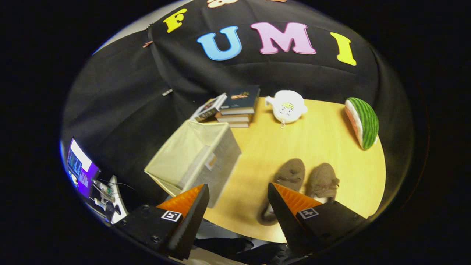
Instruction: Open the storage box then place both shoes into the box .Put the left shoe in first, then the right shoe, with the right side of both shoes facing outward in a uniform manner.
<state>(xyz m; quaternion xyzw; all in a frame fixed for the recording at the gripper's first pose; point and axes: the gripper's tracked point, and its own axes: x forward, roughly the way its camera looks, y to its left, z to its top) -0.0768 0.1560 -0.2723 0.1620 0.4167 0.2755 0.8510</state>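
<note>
Gripper (238,206) spread wide, grasping nothing, hovering above near edge of table (323,147). Pair of shoes (303,180) just ahead of right finger, side by side, fuzzy brown, soft-looking. Storage box (195,162) beyond left finger, pale fabric, tipped, top looks open.

Risks: soft shoe may deform and slip from fingers; wrong shoe taken first, since left and right look alike; light box may slide when shoe pushed in.
</note>
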